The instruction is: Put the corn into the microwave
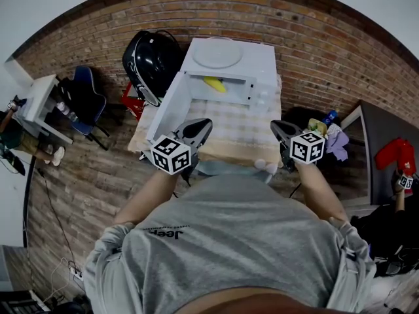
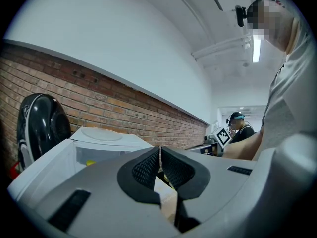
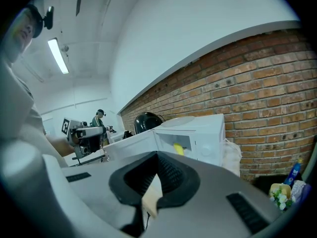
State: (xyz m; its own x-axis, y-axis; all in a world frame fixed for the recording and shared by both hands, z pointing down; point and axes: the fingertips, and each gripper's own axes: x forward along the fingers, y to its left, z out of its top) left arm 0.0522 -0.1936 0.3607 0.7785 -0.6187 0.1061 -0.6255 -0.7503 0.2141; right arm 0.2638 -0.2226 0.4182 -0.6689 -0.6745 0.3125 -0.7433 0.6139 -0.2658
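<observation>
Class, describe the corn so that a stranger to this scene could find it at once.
In front of the brick wall stands a white microwave, its door swung open. Inside its cavity lies the corn, the only yellow thing there.

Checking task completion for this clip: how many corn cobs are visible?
1. The corn lies inside the microwave, whose door stands open. More could be hidden deeper inside.

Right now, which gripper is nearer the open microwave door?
The left gripper, close by the swung-open door; the right gripper sits toward the control side of the microwave.
</observation>
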